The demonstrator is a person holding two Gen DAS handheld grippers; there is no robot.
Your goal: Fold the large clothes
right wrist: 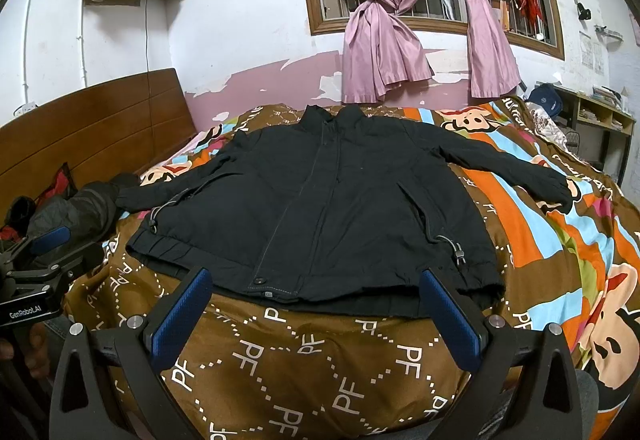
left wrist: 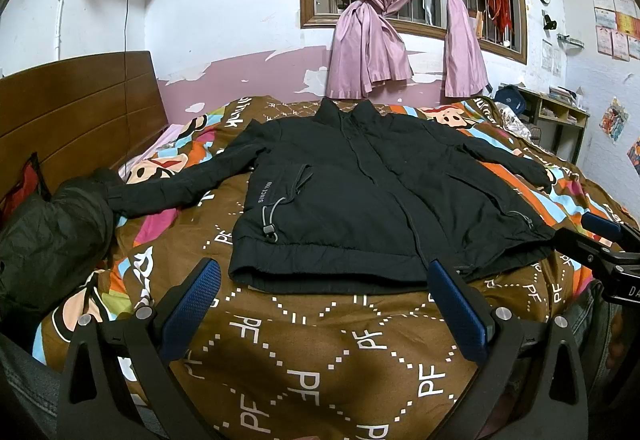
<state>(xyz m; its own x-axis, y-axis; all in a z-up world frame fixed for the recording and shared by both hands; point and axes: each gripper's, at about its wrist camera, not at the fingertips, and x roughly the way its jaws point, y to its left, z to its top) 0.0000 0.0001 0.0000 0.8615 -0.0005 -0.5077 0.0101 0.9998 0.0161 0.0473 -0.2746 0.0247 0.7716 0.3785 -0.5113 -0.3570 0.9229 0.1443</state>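
A black zip jacket (left wrist: 360, 192) lies flat and front up on the bed, collar toward the window, both sleeves spread out to the sides. It also shows in the right wrist view (right wrist: 328, 208). My left gripper (left wrist: 324, 280) is open and empty, held just short of the jacket's hem, toward its left half. My right gripper (right wrist: 316, 288) is open and empty, just short of the hem near the zip's bottom. Each gripper shows at the edge of the other's view: the right gripper (left wrist: 608, 240) and the left gripper (right wrist: 44, 252).
The bed has a brown patterned quilt (left wrist: 320, 352). A dark bundled garment (left wrist: 52, 232) lies at the left by the wooden headboard (left wrist: 80, 112). A pink-curtained window (left wrist: 400, 0) is behind the bed. A shelf unit (left wrist: 560, 116) stands at the right.
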